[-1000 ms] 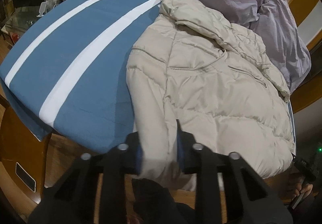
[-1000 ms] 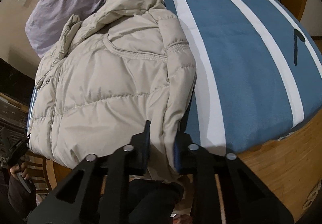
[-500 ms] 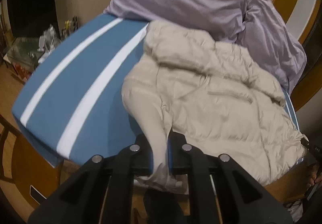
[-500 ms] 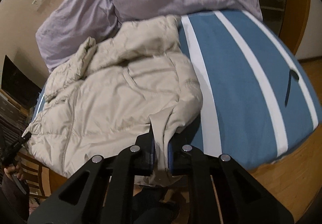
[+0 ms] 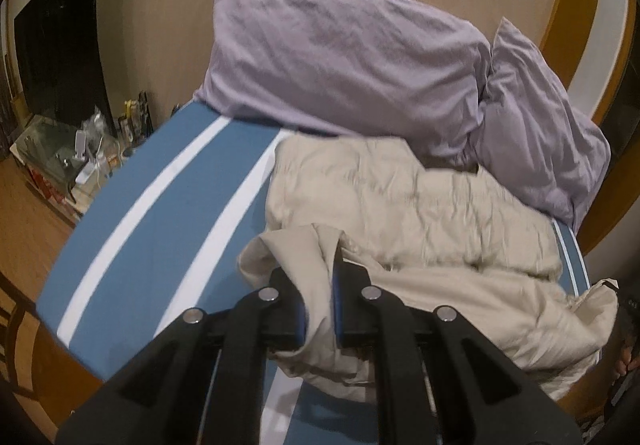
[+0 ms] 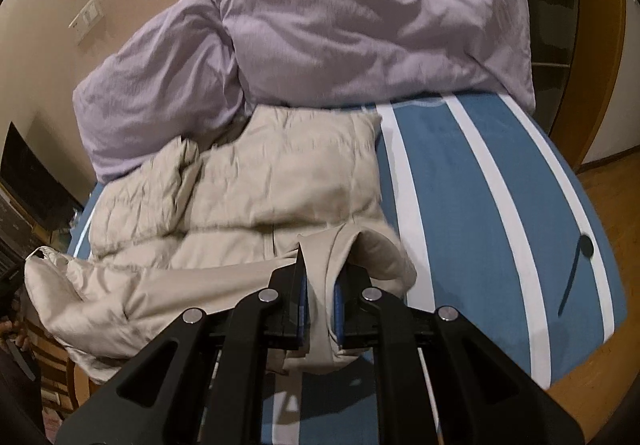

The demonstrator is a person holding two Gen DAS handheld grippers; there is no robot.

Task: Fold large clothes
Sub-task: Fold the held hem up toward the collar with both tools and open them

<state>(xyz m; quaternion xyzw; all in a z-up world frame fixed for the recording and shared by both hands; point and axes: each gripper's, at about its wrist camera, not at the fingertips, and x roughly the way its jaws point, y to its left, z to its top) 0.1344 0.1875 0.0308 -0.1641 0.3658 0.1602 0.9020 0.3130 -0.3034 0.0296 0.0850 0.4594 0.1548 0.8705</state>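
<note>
Left wrist view: nearest of all, the left gripper (image 5: 319, 309) is pinched tight on a bunch of the beige puffer jacket (image 5: 420, 213), with cloth squeezed between its blue pads and a bit hanging out below. In the right wrist view the right gripper (image 6: 320, 305) is pinched the same way on another bunch of the jacket's near edge. The near edge is held up off the bed, and the smooth inside lining shows along the lifted part. Past the grippers, the rest of the jacket lies puffy and wrinkled on the blue bedspread with white stripes (image 5: 160, 213). In the left wrist view it lies on the right half of the bed, and one floppy end hangs by the bed's right edge. A thin dark thing (image 6: 576, 265) lies on the bedspread well apart from the jacket; I cannot tell what it is. Farthest away, two purple pillows (image 5: 340, 57) lean at the head of the bed, and the jacket's far end lies just in front of them. The jacket looks soft, squishy and light, but big and floppy, so it will probably sag in the middle. Its shiny cloth may slip, so a fat bunch at the hem or a corner seems the best place to hold. The puffy filling will likely spring back, so a fold may need patting down.
</note>
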